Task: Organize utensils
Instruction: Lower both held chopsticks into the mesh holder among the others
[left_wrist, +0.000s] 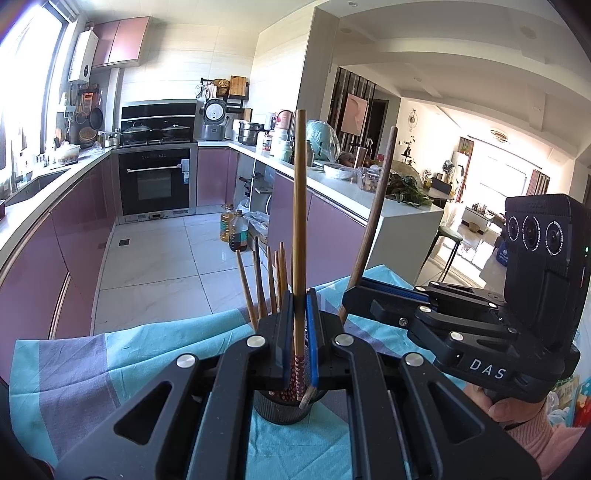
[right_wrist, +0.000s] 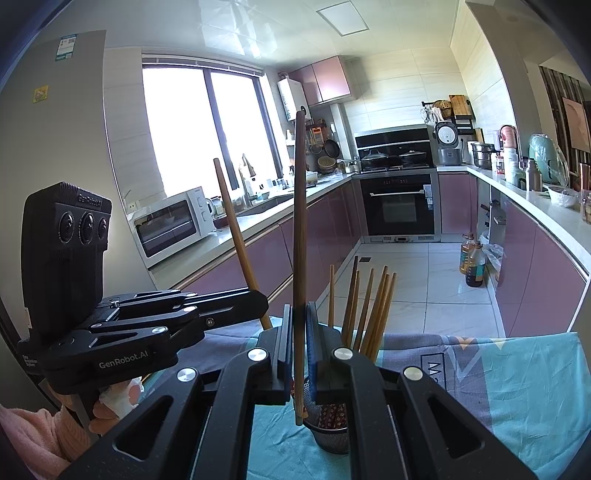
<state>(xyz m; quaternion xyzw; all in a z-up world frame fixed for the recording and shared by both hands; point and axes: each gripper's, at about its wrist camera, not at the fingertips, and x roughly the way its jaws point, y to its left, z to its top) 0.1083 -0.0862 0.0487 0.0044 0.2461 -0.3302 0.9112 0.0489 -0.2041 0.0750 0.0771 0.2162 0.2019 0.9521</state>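
Observation:
My left gripper (left_wrist: 297, 328) is shut on a light brown chopstick (left_wrist: 298, 206), held upright with its patterned lower end over a dark round holder (left_wrist: 280, 410). My right gripper (right_wrist: 298, 341) is shut on a darker chopstick (right_wrist: 300, 229), also upright, its lower end beside the holder's mesh rim (right_wrist: 328, 432). Several chopsticks (right_wrist: 369, 317) stand in the holder; they also show in the left wrist view (left_wrist: 267, 284). Each gripper shows in the other's view: the right one (left_wrist: 354, 291) at the right, the left one (right_wrist: 258, 301) at the left.
The holder stands on a table with a teal and grey cloth (left_wrist: 110, 362). Beyond its far edge is the tiled kitchen floor with oil bottles (left_wrist: 232, 229), purple cabinets, an oven (left_wrist: 157, 181) and a microwave (right_wrist: 173, 225) on the left counter.

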